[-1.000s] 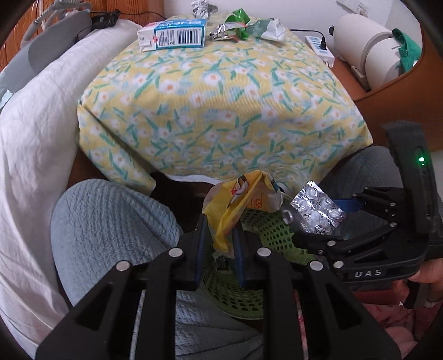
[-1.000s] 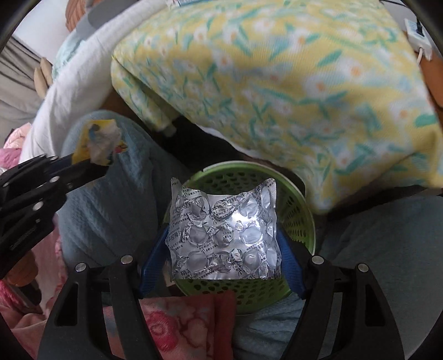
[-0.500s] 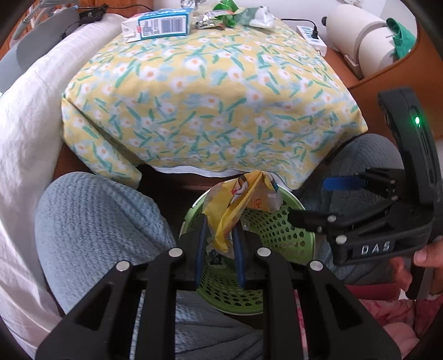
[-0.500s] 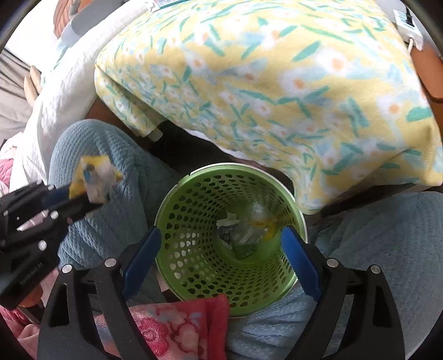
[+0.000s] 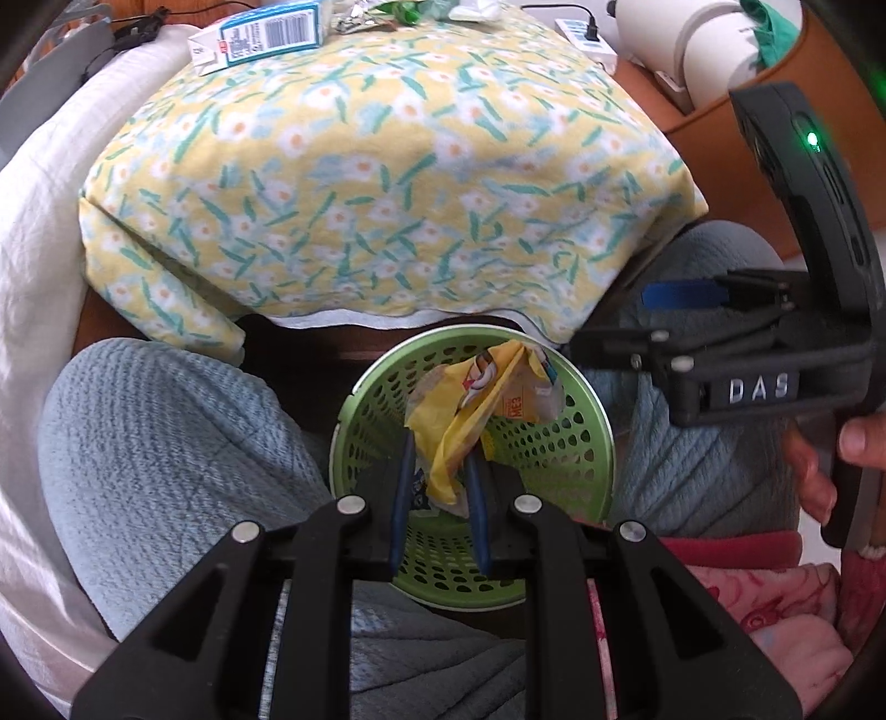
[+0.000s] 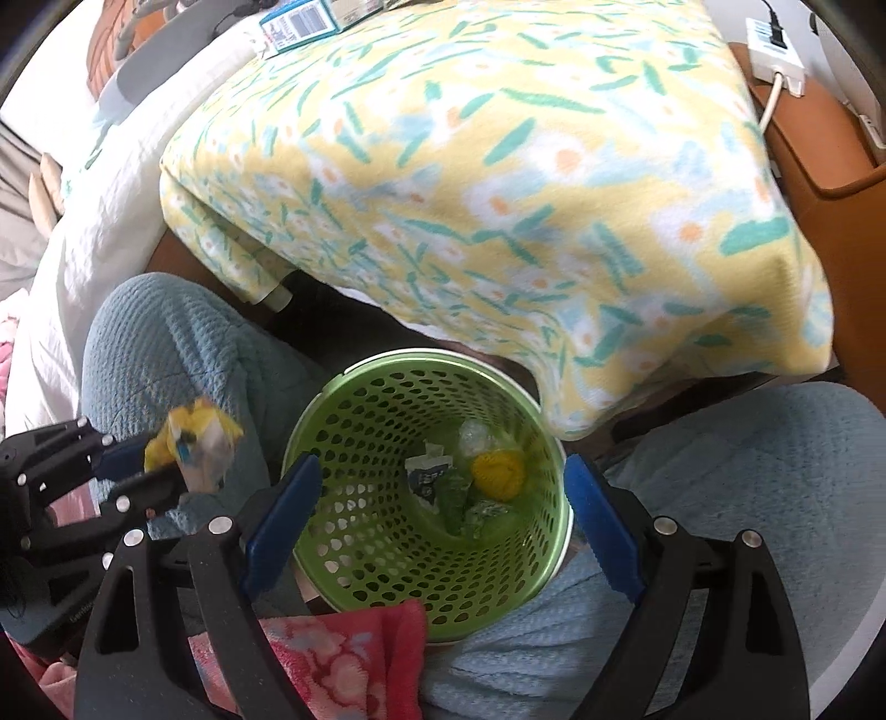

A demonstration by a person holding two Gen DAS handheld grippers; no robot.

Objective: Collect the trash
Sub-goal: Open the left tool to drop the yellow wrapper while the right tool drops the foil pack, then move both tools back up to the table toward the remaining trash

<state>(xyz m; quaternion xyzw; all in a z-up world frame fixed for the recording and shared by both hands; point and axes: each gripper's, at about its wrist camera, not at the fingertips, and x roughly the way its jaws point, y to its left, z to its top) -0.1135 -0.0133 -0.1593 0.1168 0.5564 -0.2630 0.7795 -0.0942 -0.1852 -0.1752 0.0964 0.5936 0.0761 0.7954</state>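
Observation:
A green perforated basket (image 5: pixel 587 421) stands between the person's knees; in the right wrist view (image 6: pixel 354 443) it holds several scraps, among them a yellow crumpled piece (image 6: pixel 497 471). My left gripper (image 5: pixel 440 476) is shut on a yellow snack wrapper (image 5: pixel 476 404) and holds it over the basket mouth; the wrapper shows at the left of the right wrist view (image 6: pixel 194 443). My right gripper (image 6: pixel 437 509) is open and empty above the basket, and shows at the right in the left wrist view (image 5: pixel 686 310).
A table under a yellow floral cloth (image 5: pixel 387 183) stands behind the basket. At its far edge lie a blue-and-white carton (image 5: pixel 260 33) and crumpled wrappers (image 5: pixel 410 11). White bedding (image 5: pixel 33 232) is at left, paper rolls (image 5: pixel 698 39) at right.
My right gripper opened and let the silver blister pack fall into the basket, then drew back. My left gripper moved with the yellow wrapper over the basket.

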